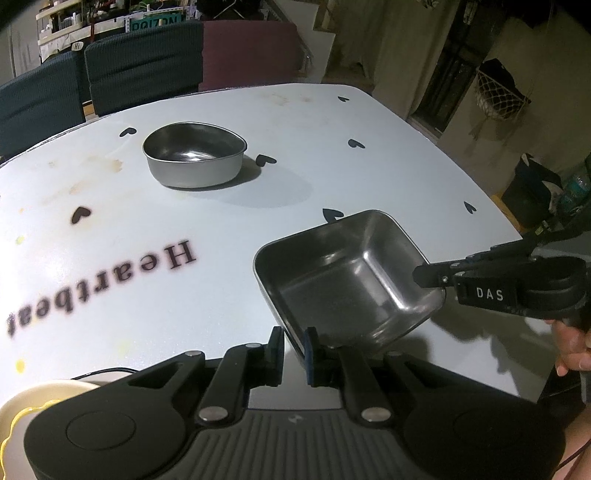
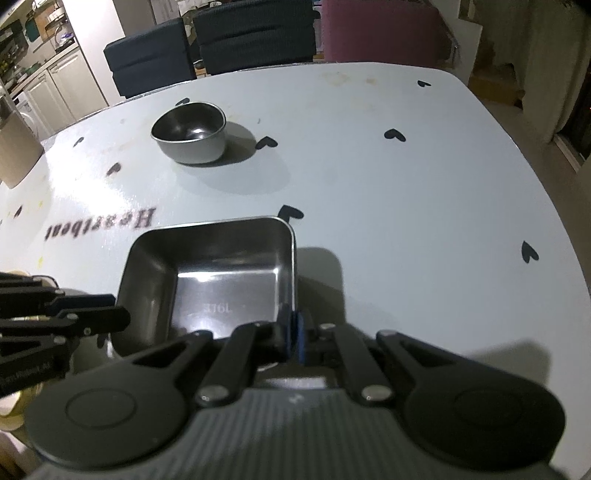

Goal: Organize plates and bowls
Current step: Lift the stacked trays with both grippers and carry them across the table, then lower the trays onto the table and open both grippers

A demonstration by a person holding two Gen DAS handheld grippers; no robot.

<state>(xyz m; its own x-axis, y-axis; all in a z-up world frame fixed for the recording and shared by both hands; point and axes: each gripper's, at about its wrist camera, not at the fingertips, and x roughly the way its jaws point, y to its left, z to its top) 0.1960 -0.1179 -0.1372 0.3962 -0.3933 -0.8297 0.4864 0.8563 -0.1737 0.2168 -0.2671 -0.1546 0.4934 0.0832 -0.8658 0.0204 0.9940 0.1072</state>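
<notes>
A square steel bowl point(image 1: 347, 273) point(image 2: 214, 273) is held tilted just above the white table point(image 1: 332, 129) point(image 2: 406, 184). My right gripper point(image 2: 293, 334) is shut on its right rim; it also shows in the left wrist view point(image 1: 428, 277). My left gripper point(image 1: 293, 350) has its two pads either side of the bowl's near left rim with a narrow gap; in the right wrist view point(image 2: 118, 317) its fingers sit at the bowl's left wall. A round steel bowl point(image 1: 194, 155) point(image 2: 190, 133) stands upright farther back on the left.
A cream and yellow dish point(image 1: 22, 424) lies at the near left table edge. Dark chairs point(image 1: 144, 62) point(image 2: 255, 33) and a maroon chair point(image 1: 251, 51) stand behind the table. A brown box point(image 2: 14, 147) sits at the left edge.
</notes>
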